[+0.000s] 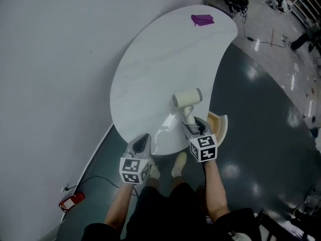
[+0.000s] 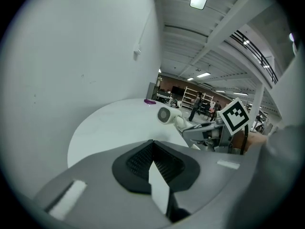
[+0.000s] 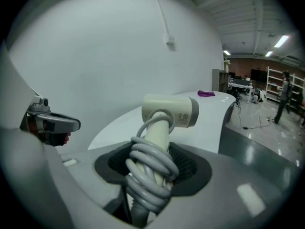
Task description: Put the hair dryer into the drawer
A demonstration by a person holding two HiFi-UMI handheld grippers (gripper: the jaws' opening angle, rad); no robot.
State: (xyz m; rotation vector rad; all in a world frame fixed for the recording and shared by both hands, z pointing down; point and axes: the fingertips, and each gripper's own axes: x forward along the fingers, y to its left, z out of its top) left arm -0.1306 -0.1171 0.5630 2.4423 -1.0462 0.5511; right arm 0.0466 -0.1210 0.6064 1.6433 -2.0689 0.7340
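Observation:
A cream hair dryer (image 1: 187, 98) with its grey cord wound round the handle hangs just above the near end of the white table (image 1: 160, 54). My right gripper (image 1: 195, 128) is shut on that wrapped handle (image 3: 151, 168), and the barrel (image 3: 171, 110) points sideways above the jaws. An open drawer (image 1: 221, 127) with a light wooden inside juts out below the table's edge, right beside the right gripper. My left gripper (image 1: 142, 142) hovers at the table's front edge, left of the dryer, its jaws together with nothing in them (image 2: 153, 168). The left gripper view shows the dryer (image 2: 165, 114) from the side.
A purple thing (image 1: 202, 19) lies at the table's far end. A white wall runs along the left. A red object (image 1: 71, 201) and a cable lie on the dark floor at the lower left. My feet stand under the table's front edge.

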